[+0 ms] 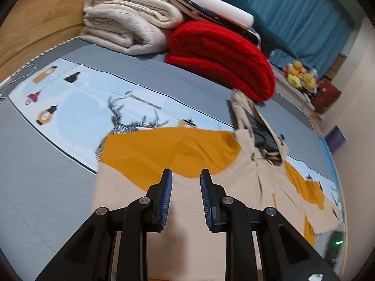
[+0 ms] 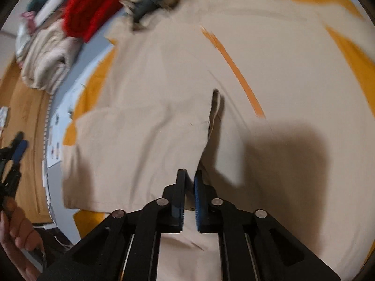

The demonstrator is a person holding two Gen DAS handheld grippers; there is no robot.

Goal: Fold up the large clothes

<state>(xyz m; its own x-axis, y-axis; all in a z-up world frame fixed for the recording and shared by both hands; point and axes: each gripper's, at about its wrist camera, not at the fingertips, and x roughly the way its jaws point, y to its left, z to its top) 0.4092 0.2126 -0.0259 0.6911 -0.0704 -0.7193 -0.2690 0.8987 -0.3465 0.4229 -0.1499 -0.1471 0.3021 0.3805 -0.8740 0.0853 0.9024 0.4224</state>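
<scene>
A large beige garment [image 1: 234,187] lies spread on the bed, its dark-lined collar [image 1: 264,135] toward the red blanket. My left gripper [image 1: 186,172] hovers over the garment's near part, open, with nothing between its blue pads. In the right wrist view the same beige garment [image 2: 152,93] fills the frame, and a folded flap edge runs down into my right gripper [image 2: 189,172]. That gripper is shut on this edge of cloth. The left gripper [image 2: 18,145] also shows at the far left edge there, held by a hand [image 2: 16,229].
The bed sheet [image 1: 82,98] is grey and pale blue with orange patches and prints. A folded red blanket [image 1: 222,58] and a cream blanket [image 1: 124,23] are stacked at the bed's head. Wooden panel [image 1: 42,23], blue curtain [image 1: 293,11], yellow plush toys [image 1: 300,75] beyond.
</scene>
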